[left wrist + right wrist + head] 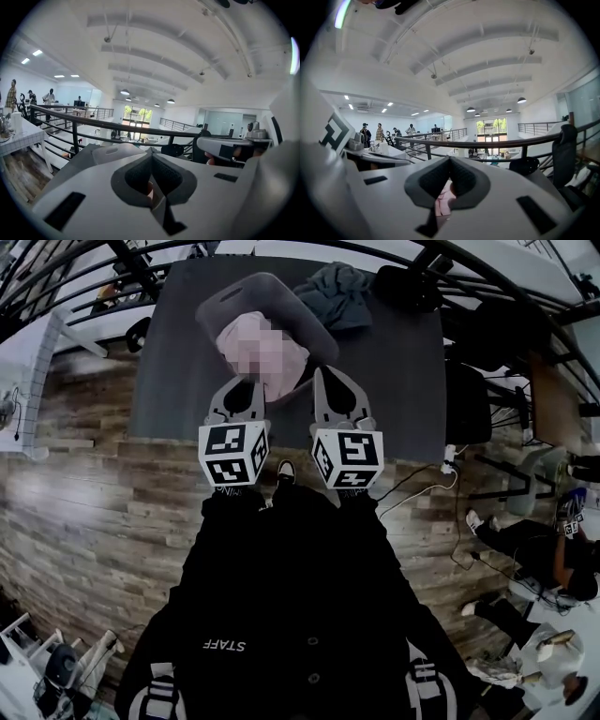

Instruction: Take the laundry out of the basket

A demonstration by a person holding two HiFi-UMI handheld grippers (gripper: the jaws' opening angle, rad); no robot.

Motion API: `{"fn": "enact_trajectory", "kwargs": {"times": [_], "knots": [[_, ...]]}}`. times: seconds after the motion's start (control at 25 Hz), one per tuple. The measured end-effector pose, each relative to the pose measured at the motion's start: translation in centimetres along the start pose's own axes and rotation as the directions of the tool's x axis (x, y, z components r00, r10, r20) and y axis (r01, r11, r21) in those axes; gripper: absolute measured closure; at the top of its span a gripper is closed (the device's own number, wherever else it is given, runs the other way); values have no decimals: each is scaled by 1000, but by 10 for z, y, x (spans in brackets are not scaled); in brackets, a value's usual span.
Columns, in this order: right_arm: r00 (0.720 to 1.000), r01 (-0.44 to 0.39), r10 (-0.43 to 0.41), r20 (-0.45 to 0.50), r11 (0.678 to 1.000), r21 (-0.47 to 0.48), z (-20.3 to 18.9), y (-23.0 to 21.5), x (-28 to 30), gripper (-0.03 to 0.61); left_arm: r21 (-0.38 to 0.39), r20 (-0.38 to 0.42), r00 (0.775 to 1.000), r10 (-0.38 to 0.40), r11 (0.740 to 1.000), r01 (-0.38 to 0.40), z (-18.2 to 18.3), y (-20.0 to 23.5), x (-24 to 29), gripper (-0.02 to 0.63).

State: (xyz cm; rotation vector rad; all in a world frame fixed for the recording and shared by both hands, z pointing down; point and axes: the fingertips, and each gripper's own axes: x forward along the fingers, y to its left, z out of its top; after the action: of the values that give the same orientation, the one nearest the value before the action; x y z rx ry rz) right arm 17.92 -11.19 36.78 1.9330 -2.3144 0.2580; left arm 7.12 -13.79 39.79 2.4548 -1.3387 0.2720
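Note:
In the head view a grey basket (230, 304) lies on a dark grey table (403, 381), with pink laundry (262, 348) inside it, partly blurred over. A dark teal garment (335, 292) lies on the table just right of the basket. My left gripper (246, 390) and right gripper (330, 381) are held side by side above the table's near edge, tips over the near side of the basket. Both are shut with nothing gripped. The left gripper (151, 152) and the right gripper (449, 159) face a railing and the ceiling, with a sliver of pink showing below their pads.
A black object (403, 287) sits at the table's far right. Wooden floor (94, 502) surrounds the table. Black chairs (469, 399) and cables stand to the right, where a person (534, 545) sits on the floor. A black railing (93, 124) runs behind the table.

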Motion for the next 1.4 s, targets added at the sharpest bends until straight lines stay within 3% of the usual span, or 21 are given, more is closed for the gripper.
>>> {"fn": "enact_trajectory", "kwargs": {"times": [0.52, 0.92, 1.4], "knots": [[990, -17, 20, -138, 1000, 23, -33, 21, 69, 563, -66, -120, 993, 24, 997, -32, -25, 67, 32, 614], [967, -78, 82, -240, 997, 28, -66, 39, 126, 563, -105, -195, 980, 44, 992, -66, -47, 108, 61, 614], [937, -137, 144, -319, 990, 42, -88, 49, 187, 563, -136, -233, 969, 78, 984, -111, -51, 149, 97, 614]]}}
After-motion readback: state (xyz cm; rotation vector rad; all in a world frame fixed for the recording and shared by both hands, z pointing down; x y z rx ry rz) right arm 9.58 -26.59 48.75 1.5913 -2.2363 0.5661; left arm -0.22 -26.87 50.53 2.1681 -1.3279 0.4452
